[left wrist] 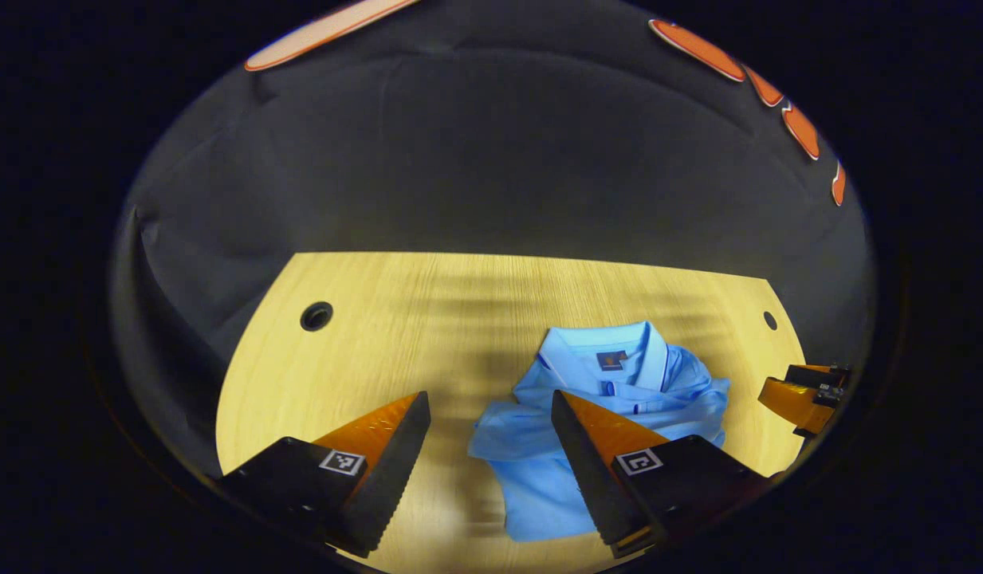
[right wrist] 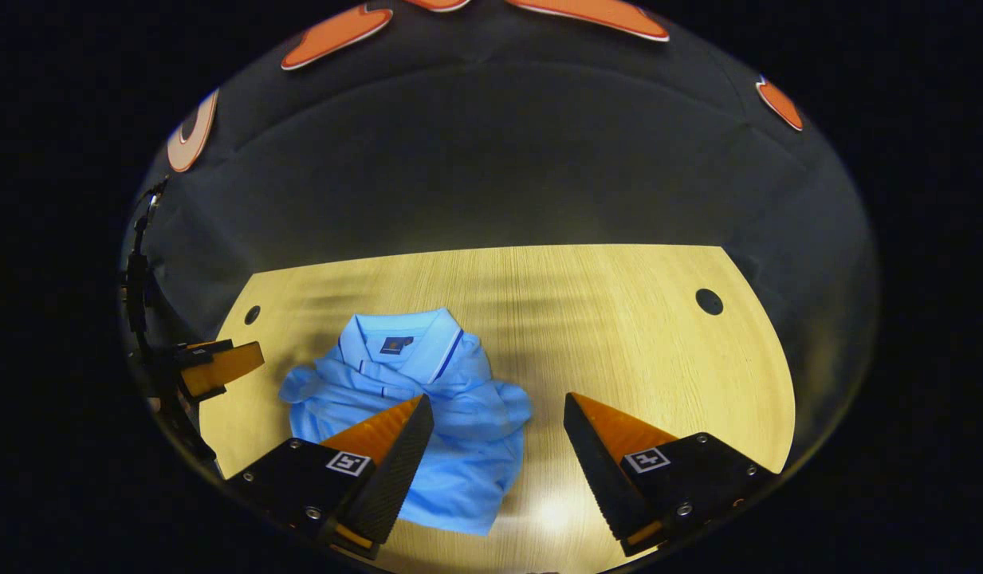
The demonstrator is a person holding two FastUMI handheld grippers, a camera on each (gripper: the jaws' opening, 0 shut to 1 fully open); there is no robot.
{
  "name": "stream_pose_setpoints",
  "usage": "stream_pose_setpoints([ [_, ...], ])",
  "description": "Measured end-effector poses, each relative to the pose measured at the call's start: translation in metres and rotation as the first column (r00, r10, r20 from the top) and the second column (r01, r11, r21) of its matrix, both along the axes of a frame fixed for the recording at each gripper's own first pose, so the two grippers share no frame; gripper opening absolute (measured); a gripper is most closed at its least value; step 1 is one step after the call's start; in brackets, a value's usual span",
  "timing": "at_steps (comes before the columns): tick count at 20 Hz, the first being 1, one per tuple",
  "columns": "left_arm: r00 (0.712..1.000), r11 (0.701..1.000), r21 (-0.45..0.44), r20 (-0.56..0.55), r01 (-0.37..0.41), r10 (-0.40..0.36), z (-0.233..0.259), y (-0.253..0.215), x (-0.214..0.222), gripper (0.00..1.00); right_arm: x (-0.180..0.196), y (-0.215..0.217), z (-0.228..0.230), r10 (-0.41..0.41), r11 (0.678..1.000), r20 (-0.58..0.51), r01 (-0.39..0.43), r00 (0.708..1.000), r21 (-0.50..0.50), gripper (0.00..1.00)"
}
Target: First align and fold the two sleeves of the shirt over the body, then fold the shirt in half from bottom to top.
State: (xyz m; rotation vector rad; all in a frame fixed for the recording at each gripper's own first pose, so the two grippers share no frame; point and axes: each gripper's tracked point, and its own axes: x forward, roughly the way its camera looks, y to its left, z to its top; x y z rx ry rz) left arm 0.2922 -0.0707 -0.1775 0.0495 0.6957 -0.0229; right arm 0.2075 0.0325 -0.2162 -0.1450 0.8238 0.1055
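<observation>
The shirt (left wrist: 603, 430) is lying bunched on the desk (left wrist: 395, 319) at lower centre; both grippers (left wrist: 491, 454) (right wrist: 499, 454) are hovering wide-jawed, gripping nothing, flanking it.

1. The shirt (left wrist: 611, 399) has a small dark neck label (left wrist: 611, 359) inside the collar, with a tiny orange mark on it; it is too small to read. The right gripper view shows the same label (right wrist: 396, 344), equally unreadable.
2. Each finger of the left claw (left wrist: 491, 414) bears a square black-and-white coded marker: one on the left finger (left wrist: 342, 461), one on the right finger (left wrist: 639, 461). These are patterns, not letters or numbers.
3. The right claw (right wrist: 499, 418) carries the same kind of markers (right wrist: 347, 463) (right wrist: 647, 459) on its fingers, also without legible text.
4. No readable words, brands or numbers appear on the table (right wrist: 619, 319).
</observation>
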Motion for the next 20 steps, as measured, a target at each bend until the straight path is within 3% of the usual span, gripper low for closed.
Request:
stream_pose_setpoints([
  [4,0.994,1.0,-0.001,0.111,0.001,-0.001,0.059,0.007,-0.028,0.99,-0.028,-0.007,0.045,0.017,1.0,0.093,-0.018,0.996,0.009,0.99],
  [8,0.97,1.0,0.018,0.242,-0.004,0.0,0.114,0.012,-0.068,0.98,-0.06,-0.008,0.076,0.046,0.999,0.182,-0.045,0.982,-0.011,0.99],
  [16,0.901,1.0,0.005,0.434,0.003,-0.005,0.177,0.031,-0.166,0.98,-0.133,-0.002,0.127,0.074,0.996,0.327,-0.083,0.942,0.015,0.99],
  [20,0.854,0.998,0.025,0.52,-0.052,0.032,0.194,0.06,-0.212,0.98,-0.163,0.005,0.157,0.066,0.996,0.415,-0.088,0.908,0.034,0.99],
])
